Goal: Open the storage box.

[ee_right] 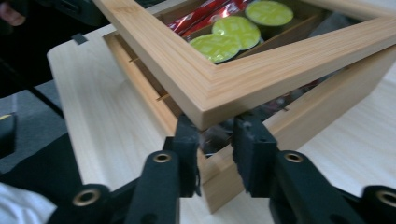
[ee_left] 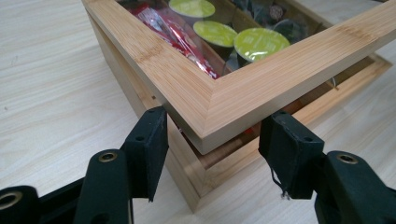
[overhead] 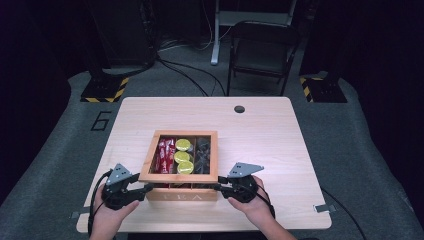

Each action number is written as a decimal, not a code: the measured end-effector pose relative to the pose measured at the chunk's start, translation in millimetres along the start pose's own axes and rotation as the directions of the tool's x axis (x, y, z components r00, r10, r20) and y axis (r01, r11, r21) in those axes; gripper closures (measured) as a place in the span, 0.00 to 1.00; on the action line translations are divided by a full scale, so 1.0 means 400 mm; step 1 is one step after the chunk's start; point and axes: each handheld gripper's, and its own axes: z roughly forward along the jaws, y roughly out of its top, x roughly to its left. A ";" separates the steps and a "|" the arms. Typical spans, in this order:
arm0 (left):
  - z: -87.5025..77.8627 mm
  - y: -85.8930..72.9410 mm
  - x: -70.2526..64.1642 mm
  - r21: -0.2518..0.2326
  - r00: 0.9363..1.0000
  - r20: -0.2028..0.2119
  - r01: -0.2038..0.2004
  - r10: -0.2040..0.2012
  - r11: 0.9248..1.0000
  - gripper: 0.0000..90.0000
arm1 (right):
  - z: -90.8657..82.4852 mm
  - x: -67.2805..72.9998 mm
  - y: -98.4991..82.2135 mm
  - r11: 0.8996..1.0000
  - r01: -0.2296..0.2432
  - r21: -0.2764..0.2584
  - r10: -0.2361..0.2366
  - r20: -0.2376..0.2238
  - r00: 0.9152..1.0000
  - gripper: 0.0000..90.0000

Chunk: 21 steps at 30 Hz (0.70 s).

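— High view first: where does the wooden box (overhead: 181, 192) sit?

— On the light wooden table (overhead: 260, 130), towards the person's edge, with its glass-paned lid (overhead: 148, 161) raised a little off the front wall. Through the pane I see red sachets (overhead: 165, 154) on the left, three green-topped capsules (overhead: 183, 156) in the middle and dark capsules (overhead: 202, 154) on the right.

— And the grippers?

— The left gripper (overhead: 148, 188) is at the box's near left corner, the right gripper (overhead: 218, 187) at its near right corner, each held in one hand.

— What does the left gripper view give for the jaws?

— The lid's corner (ee_left: 205, 126) pokes between the two black pads. The left pad (ee_left: 149, 144) lies against the lid's edge, while the right pad (ee_left: 289, 149) stands clear of the wood, so the jaws are released, not clamped.

— And the right gripper view?

— There the lid's corner (ee_right: 205, 105) hangs just above the jaws, and the pads (ee_right: 254, 151) are fairly close together beneath it, over the gap between lid and box. A space shows between the pads; they look parted, pinching nothing I can make out.

— Anything beyond the table?

— A dark folding chair (overhead: 262, 50) stands behind it on the grey floor.
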 end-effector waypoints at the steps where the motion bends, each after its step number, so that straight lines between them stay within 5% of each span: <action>1: -0.001 0.003 -0.001 -0.008 1.000 -0.005 0.006 -0.006 1.000 0.47 | -0.002 -0.001 0.002 1.000 0.001 -0.002 -0.001 0.008 1.000 0.74; 12: -0.011 0.034 0.003 -0.013 1.000 -0.023 0.015 -0.015 1.000 0.47 | -0.024 -0.020 0.035 1.000 0.010 -0.026 -0.009 0.053 0.999 0.64; 21: -0.027 0.062 0.005 -0.056 0.999 -0.046 -0.031 0.028 0.998 0.47 | -0.034 -0.026 0.073 0.999 0.037 -0.037 -0.034 0.065 0.997 0.61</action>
